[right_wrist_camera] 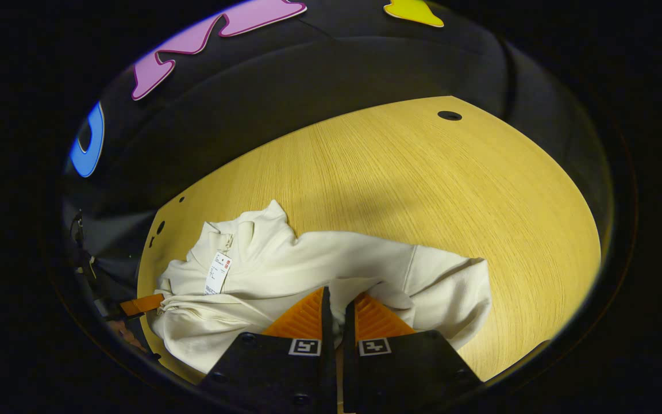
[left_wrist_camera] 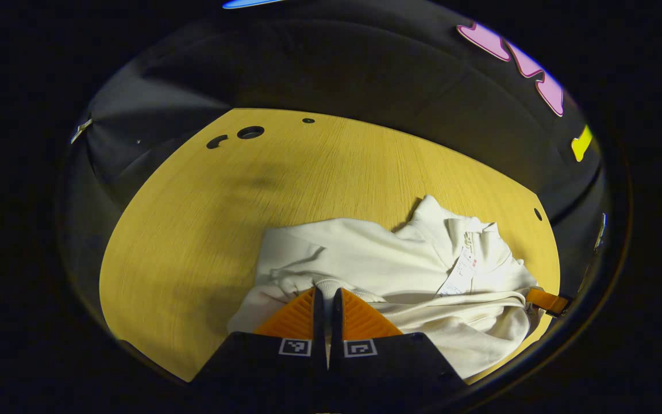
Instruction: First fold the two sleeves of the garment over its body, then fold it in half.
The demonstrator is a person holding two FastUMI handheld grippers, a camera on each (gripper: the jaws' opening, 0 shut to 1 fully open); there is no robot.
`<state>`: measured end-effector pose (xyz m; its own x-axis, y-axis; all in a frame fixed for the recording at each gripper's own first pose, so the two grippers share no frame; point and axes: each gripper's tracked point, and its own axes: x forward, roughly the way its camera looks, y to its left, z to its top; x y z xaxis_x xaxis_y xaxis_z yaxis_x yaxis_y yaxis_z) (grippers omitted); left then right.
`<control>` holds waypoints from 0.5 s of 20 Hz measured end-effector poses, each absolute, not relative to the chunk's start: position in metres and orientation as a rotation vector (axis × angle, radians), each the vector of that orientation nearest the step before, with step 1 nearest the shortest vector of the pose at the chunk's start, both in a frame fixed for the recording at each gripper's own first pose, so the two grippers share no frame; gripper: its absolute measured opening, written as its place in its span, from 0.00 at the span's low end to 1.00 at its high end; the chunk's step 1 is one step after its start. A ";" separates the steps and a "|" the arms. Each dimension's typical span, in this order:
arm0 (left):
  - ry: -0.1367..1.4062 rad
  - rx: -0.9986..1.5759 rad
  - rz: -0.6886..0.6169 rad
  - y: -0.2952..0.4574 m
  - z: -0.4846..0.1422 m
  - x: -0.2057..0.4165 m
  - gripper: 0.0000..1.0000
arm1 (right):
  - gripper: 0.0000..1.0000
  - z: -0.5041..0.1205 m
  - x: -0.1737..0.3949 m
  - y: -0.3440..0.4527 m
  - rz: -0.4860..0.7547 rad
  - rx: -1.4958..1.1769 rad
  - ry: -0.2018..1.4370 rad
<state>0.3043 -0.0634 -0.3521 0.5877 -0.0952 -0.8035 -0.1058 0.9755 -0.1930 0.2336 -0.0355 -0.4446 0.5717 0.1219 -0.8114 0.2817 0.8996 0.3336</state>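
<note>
A cream long-sleeved garment [left_wrist_camera: 377, 259] lies bunched on the wooden table [left_wrist_camera: 204, 218], its collar and paper tag [left_wrist_camera: 460, 273] facing up. In the left gripper view my left gripper [left_wrist_camera: 327, 296] is shut on a ribbed edge of the garment at its near side. Its fingers are almost touching, with fabric pinched between them. The right gripper's finger [left_wrist_camera: 546, 300] shows at the garment's far right edge. In the right gripper view my right gripper [right_wrist_camera: 337, 302] is shut on a fold of the garment [right_wrist_camera: 308, 259] near a sleeve. The left gripper [right_wrist_camera: 141, 305] shows beside the tag [right_wrist_camera: 218, 273].
The table [right_wrist_camera: 451, 184] extends bare beyond the garment, with small round holes [left_wrist_camera: 250, 132] [right_wrist_camera: 449, 115] near its far corners. Black cloth walls close in the booth right behind the table edges.
</note>
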 end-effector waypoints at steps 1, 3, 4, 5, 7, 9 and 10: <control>0.948 -0.224 0.002 -0.064 -0.352 0.304 0.06 | 0.13 -0.446 0.234 -0.036 -0.100 0.459 0.968; 0.938 -0.222 -0.002 -0.064 -0.351 0.304 0.11 | 0.16 -0.444 0.235 -0.034 -0.090 0.470 0.962; 0.932 -0.227 0.001 -0.063 -0.350 0.305 0.16 | 0.18 -0.441 0.236 -0.033 -0.081 0.478 0.953; 0.932 -0.232 -0.002 -0.064 -0.350 0.304 0.19 | 0.23 -0.438 0.236 -0.030 -0.070 0.484 0.945; 0.918 -0.233 -0.010 -0.066 -0.343 0.305 0.32 | 0.39 -0.429 0.237 -0.025 -0.050 0.496 0.923; 0.897 -0.223 -0.018 -0.068 -0.334 0.304 0.50 | 0.76 -0.418 0.237 -0.020 -0.036 0.509 0.901; 0.871 -0.222 -0.032 -0.072 -0.326 0.304 0.61 | 0.75 -0.411 0.236 -0.019 -0.034 0.512 0.889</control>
